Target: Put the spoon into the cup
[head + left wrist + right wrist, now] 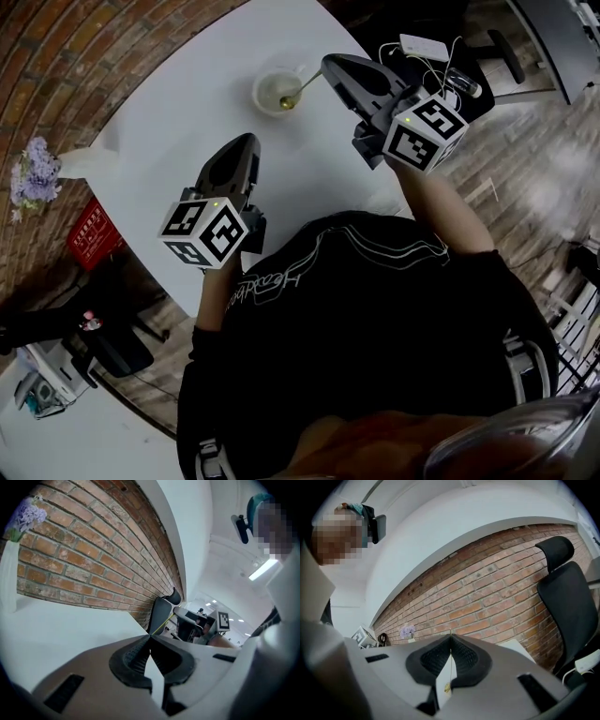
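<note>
A white cup (272, 89) stands on the white table (187, 103) at the far side. A thin gold spoon (302, 90) slants from the cup to my right gripper (328, 67), which is shut on its handle. The spoon's bowl shows within the cup's outline. In the right gripper view the spoon (447, 687) is a thin gold strip pinched between the pads of the right gripper (450, 635). My left gripper (246, 142) hovers over the table nearer to me, left of the cup. In its own view the left gripper (150, 638) is shut on nothing, and the cup is hidden.
A vase of purple flowers (33, 173) stands at the table's left end by the brick wall (93, 550). A red box (91, 230) sits below it. A white adapter with cables (422, 45) lies beyond the right gripper. A black office chair (567, 602) stands at the right.
</note>
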A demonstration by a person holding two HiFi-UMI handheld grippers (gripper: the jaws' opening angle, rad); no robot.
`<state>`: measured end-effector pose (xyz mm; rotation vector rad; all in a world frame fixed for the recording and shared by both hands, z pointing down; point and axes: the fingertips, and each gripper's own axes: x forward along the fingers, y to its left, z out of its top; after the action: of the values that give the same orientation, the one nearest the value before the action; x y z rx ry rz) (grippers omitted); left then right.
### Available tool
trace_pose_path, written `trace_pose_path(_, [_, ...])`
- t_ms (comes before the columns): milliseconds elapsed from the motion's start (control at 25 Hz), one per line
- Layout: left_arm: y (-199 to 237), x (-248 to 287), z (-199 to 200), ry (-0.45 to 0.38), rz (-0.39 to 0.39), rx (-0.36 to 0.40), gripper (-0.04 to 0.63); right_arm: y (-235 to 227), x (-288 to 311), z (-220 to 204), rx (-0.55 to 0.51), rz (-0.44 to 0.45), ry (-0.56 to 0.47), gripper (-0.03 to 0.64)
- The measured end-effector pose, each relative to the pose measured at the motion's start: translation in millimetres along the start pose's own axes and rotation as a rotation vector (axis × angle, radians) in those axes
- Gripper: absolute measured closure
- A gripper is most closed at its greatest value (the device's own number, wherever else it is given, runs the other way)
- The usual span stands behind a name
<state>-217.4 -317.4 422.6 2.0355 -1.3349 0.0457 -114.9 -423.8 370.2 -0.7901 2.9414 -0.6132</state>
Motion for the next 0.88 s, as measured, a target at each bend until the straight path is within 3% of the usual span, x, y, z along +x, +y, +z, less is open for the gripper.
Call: trace_pose_path(880, [59.9,0.8,-18.1,0.016,0.071,-0.100,0.591,-34.0,69.2,-85.2,0.013,-0.031,0.161,0.618])
